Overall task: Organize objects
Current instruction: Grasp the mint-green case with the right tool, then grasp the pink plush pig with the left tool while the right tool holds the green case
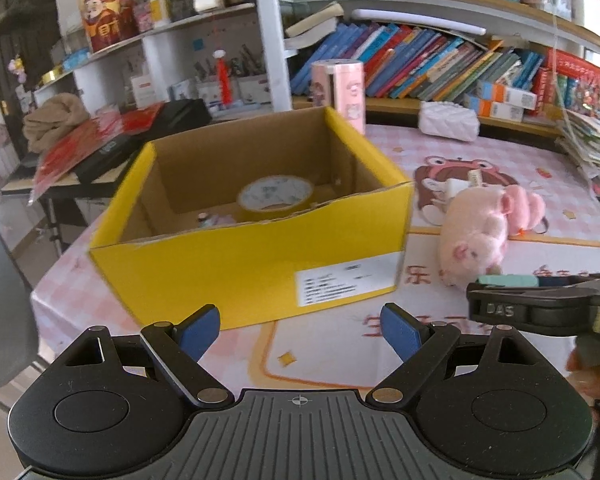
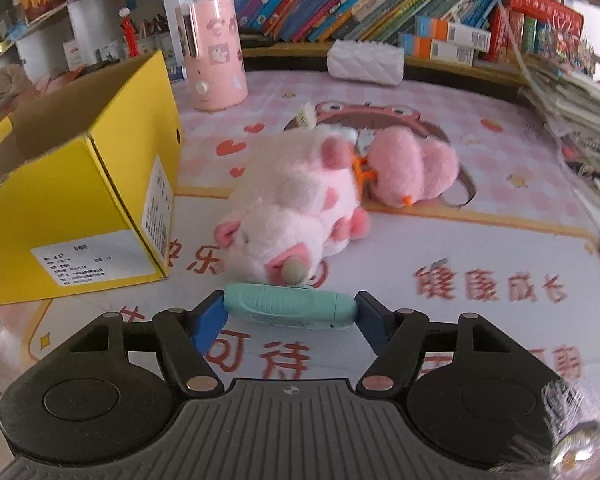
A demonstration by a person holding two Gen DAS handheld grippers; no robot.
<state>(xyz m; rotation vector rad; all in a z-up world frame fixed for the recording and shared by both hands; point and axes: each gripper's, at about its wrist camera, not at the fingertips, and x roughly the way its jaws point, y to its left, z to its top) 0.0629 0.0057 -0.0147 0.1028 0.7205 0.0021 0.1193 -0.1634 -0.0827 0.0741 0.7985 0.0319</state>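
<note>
Right gripper point(image 2: 290, 314) clamped a teal case point(image 2: 290, 306) just beside the yellow box point(image 2: 72, 208); left gripper point(image 1: 300, 328) stood wide open, empty, before the box's front wall.

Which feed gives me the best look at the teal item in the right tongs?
Right wrist view: the teal item spans the frame's middle, clamped end to end in the right tongs. The left wrist view shows only a sliver of it at the far right edge, above the right tongs.

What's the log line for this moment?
right gripper: shut on teal device | left gripper: open, empty | yellow box: holds tape roll | plush pig: on table
</note>
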